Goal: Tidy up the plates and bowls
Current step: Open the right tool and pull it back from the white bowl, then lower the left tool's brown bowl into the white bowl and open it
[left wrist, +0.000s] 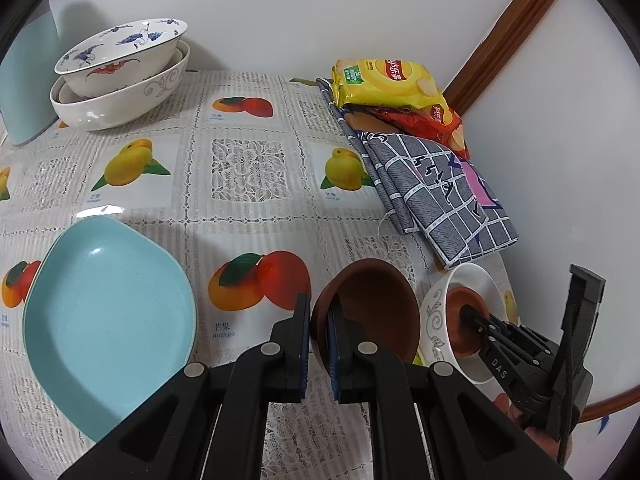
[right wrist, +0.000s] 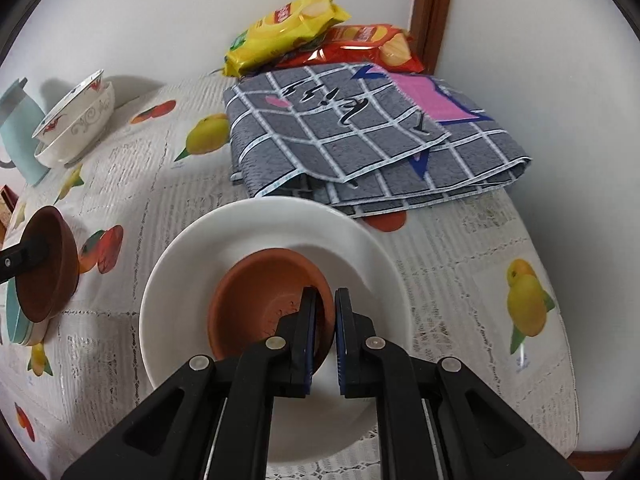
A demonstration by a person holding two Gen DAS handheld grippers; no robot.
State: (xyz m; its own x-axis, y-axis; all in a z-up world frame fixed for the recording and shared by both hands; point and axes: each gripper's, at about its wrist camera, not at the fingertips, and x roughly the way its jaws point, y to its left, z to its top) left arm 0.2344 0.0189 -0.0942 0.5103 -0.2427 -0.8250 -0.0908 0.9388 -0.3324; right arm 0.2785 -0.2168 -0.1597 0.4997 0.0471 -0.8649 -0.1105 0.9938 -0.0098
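Left wrist view: left gripper (left wrist: 319, 344) is pinching the rim of a dark brown bowl (left wrist: 374, 312), lifted and tilted, lower centre.
Surroundings: teal plate (left wrist: 108, 320) is lying lower left; folded grey cloth (left wrist: 436, 192) and snack bags (left wrist: 384, 84) are sitting at right, well apart from the grippers.
Right wrist view: right gripper (right wrist: 325, 340) is nipping the near rim of a terracotta bowl (right wrist: 256, 304), jaws nearly closed.
Hidden: teal jug (right wrist: 18, 128) is being cropped at the left edge.
Containers: white bowl (right wrist: 192, 264) is holding the terracotta bowl; two patterned bowls (left wrist: 120, 72) are nesting upper left.
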